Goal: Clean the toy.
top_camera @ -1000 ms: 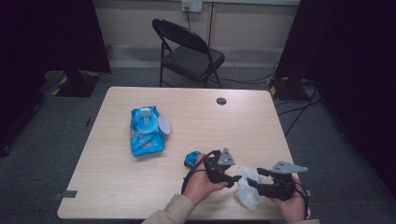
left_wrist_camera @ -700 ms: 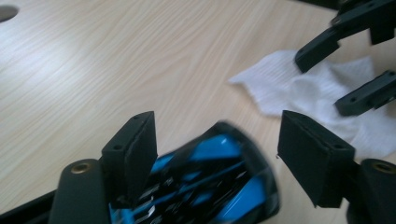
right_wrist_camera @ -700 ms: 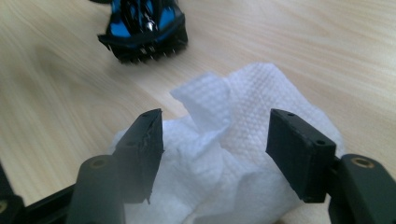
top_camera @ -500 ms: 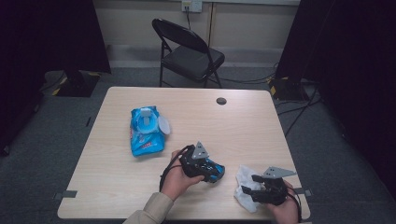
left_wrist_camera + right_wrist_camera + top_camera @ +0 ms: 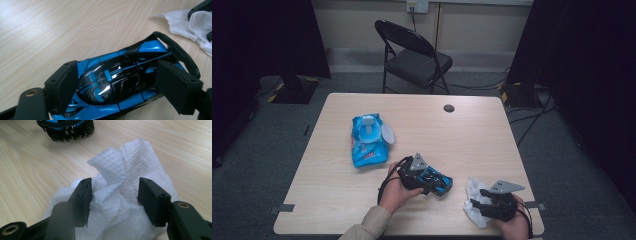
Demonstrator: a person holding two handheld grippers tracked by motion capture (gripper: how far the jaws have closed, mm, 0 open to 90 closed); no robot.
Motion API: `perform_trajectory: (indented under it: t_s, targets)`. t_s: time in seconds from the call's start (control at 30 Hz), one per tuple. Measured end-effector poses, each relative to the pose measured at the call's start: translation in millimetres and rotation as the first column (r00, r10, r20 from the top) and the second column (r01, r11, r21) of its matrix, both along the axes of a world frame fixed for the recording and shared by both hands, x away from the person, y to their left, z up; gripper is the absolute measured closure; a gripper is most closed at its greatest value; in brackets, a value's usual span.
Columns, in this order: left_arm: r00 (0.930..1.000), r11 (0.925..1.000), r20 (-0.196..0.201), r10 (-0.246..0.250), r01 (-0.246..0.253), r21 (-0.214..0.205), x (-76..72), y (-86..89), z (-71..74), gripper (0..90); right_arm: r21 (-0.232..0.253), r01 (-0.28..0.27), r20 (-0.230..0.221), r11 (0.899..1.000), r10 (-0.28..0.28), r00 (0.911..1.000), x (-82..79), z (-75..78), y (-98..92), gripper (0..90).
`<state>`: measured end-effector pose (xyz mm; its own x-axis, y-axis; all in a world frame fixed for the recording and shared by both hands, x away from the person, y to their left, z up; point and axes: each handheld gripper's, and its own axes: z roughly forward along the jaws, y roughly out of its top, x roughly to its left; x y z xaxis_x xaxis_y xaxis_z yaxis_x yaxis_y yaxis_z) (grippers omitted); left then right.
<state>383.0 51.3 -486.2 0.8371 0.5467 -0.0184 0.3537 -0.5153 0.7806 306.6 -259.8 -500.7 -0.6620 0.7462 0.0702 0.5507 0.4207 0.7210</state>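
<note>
High view: glossy blue-and-black toy car (image 5: 434, 181) on the pale wooden table (image 5: 472, 135), near its front edge. Left gripper view: left tongs (image 5: 117, 86) straddle it, just opening. Right gripper view: right tongs (image 5: 113, 195) closing around crumpled white paper towel (image 5: 130, 167), pads not clearly pressing

From high above the bench (image 5: 337, 200) we look forward and down, while both hand-held gripper views skim close over it, sharing the toy car (image 5: 117, 82) and white wipe (image 5: 130, 202).
</note>
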Motion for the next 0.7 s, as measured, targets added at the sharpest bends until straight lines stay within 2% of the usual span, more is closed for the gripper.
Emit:
perform_trajectory:
  t_s: [0.1, 0.17, 0.37, 0.53, 0.7]
  targets:
    - [0.9998, 0.9997, -0.019, 0.005, -0.005, -0.026, 2.0, 2.4, -3.1, 16.7, -0.002, 0.010, 0.007, 1.000, -0.010, 0.9999, -0.8, -0.2, 1.1, 49.7]
    - [0.9989, 0.9989, -0.046, 0.009, -0.011, -0.045, 5.1, 4.1, -5.5, 14.3, 0.001, 0.020, 0.001, 1.000, -0.020, 0.9998, -0.8, 0.5, 2.8, 57.4]
    - [0.9985, 0.9994, -0.055, 0.006, -0.008, -0.033, 5.6, 4.3, -3.9, 14.5, 0.021, 0.052, -0.014, 0.998, -0.052, 0.9986, 0.4, 0.7, 7.7, 69.5]
    - [0.9987, 0.9994, -0.051, -0.001, -0.001, -0.034, 5.1, 4.2, -3.9, 15.4, 0.023, 0.070, -0.029, 0.997, -0.069, 0.9972, 1.8, 1.4, 10.7, 73.3]
    - [0.9991, 0.9981, -0.042, -0.011, 0.009, -0.060, 6.3, 7.4, -7.0, 14.5, 0.055, 0.086, -0.046, 0.995, -0.083, 0.9955, 3.4, 0.3, 10.8, 77.1]
